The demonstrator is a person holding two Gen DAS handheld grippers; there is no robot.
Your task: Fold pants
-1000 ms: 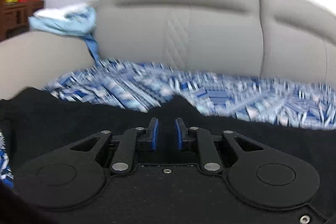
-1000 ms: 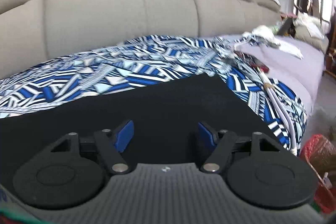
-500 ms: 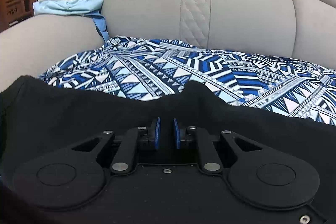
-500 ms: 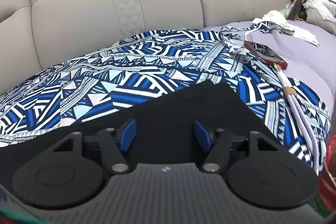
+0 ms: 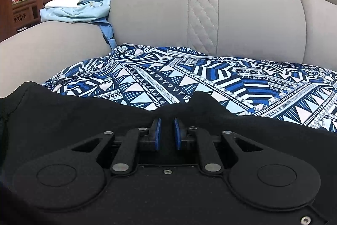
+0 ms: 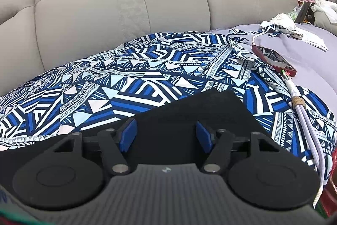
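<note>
- Tongs first: your left tongs (image 5: 167,130) stand almost closed, with only a narrow slot between the blue pads. The black pants (image 5: 84,119) fill that slot and rise in a small peak just ahead of the tips, so you have a pinch of cloth there.
- Your right tongs (image 6: 166,134) stand wide apart and have just been closing. The pants (image 6: 200,111) lie between and below the pads, but neither pad presses on them, so this side holds nothing.
- The pants lie on the sofa (image 5: 158,14) seat, on top of a blue and white patterned cloth (image 5: 210,81) that covers the cushion.
- Their long axis runs side to side across both views, along the seat and roughly parallel to the backrest.
- In the left wrist view the far edge starts near the armrest (image 5: 52,52) and crosses the whole frame. In the right wrist view the cloth ends in a squared corner just ahead and to the right of your tongs.
- You cannot tell which end is the waist and which the hems, as the fabric shows no seam or band.
- A light blue garment (image 5: 80,10) is heaped on the armrest, well apart from the pants.
- On the far right of the seat, a phone in a red case (image 6: 273,58) and a bundle of pale cable (image 6: 303,111) lie at the patterned cloth's edge, clear of the pants.
</note>
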